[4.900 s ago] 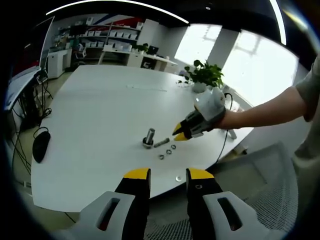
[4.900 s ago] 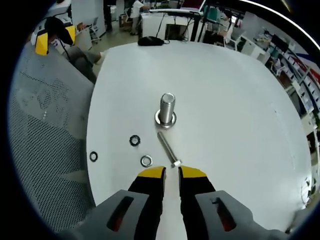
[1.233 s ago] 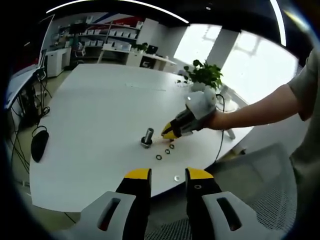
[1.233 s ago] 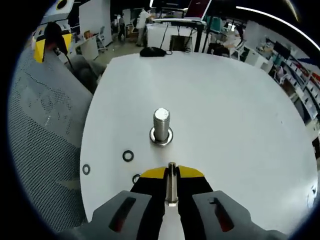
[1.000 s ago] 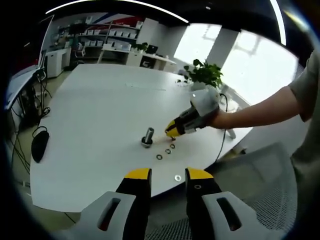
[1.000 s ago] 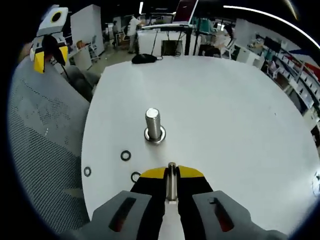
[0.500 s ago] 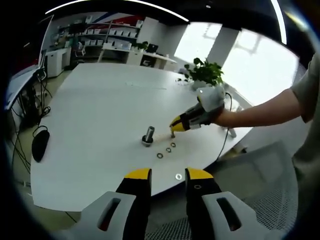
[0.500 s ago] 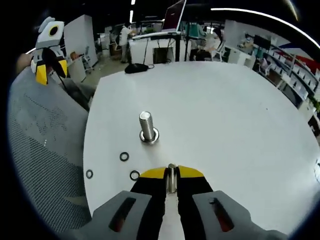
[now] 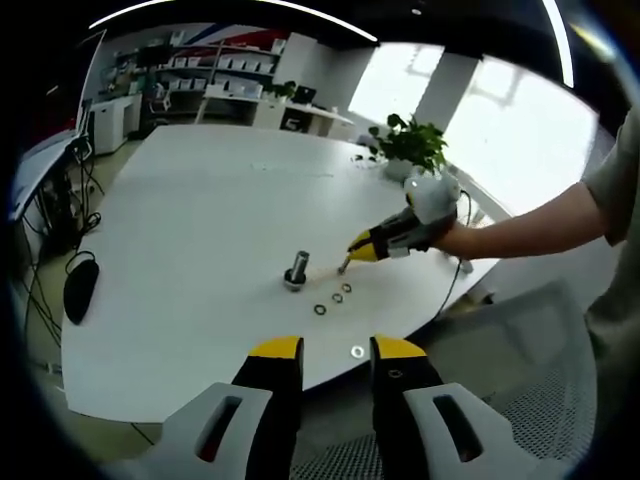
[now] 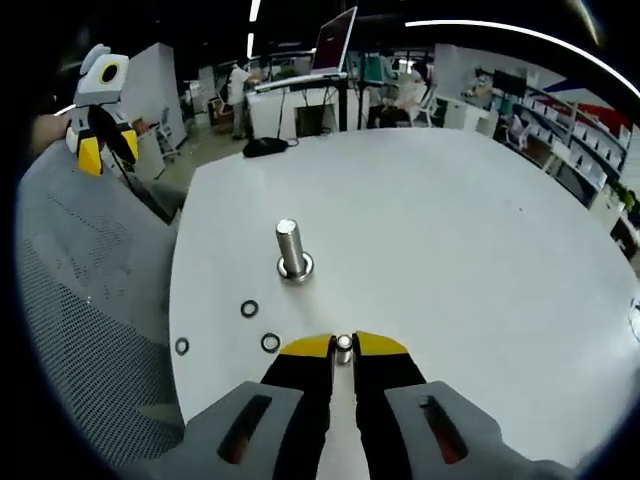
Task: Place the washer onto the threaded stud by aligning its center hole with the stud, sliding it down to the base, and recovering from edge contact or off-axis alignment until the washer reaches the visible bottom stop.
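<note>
Right gripper [image 10: 343, 347], jaws clamped on a thin bolt [image 10: 343, 345], hovers near the stud [image 10: 291, 248]; left gripper [image 9: 335, 352] gapes idle; washers [image 10: 249, 309] on the bench [image 10: 450, 230] await pickup, apparently next.

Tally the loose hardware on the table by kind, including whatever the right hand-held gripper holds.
Small rings and washers on the table: 4
Large threaded stud, upright: 1
Thin bolt in the right hand-held gripper: 1
Total: 6
</note>
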